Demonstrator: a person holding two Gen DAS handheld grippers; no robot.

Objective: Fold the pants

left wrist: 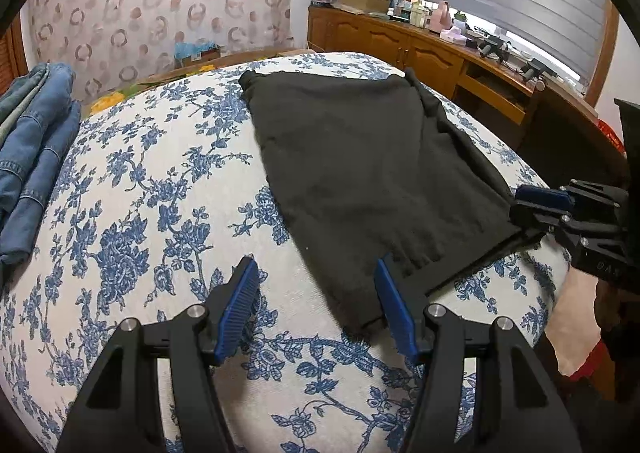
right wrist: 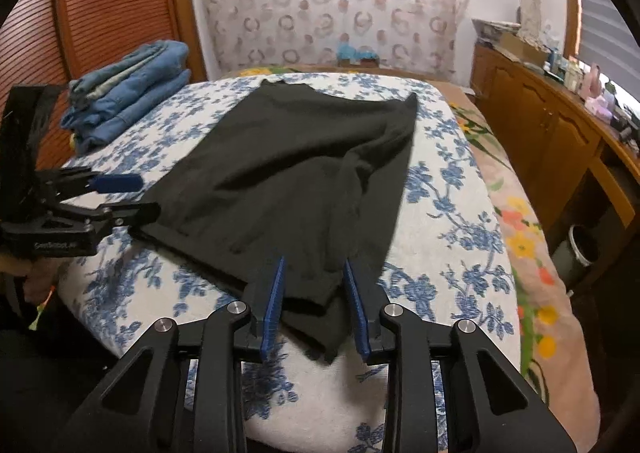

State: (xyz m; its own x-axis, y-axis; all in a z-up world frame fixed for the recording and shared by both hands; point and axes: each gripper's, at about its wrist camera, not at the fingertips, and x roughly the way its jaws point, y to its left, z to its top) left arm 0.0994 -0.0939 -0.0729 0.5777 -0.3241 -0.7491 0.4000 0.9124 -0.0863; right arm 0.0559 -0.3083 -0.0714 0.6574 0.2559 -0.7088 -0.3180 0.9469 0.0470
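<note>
Black pants (left wrist: 360, 173) (right wrist: 288, 173) lie flat on the blue-flowered bed cover (left wrist: 140, 213) (right wrist: 448, 213), waist end far, hem end near. My left gripper (left wrist: 318, 303) is open; the near-left hem corner lies just inside its right pad (left wrist: 394, 309). From the right wrist view, the left gripper (right wrist: 138, 197) sits at the pants' left edge, one finger above and one below. My right gripper (right wrist: 314, 301) straddles the near-right hem corner; its pads stand apart and the cloth lies slack between them. In the left wrist view the right gripper (left wrist: 532, 209) reaches that corner from the right.
A stack of folded blue jeans (left wrist: 32, 157) (right wrist: 128, 101) rests on the bed's far left. A wooden sideboard (left wrist: 400, 41) (right wrist: 540, 125) with clutter on top runs along the right wall. A flowered blanket (right wrist: 528, 245) hangs at the bed's right side.
</note>
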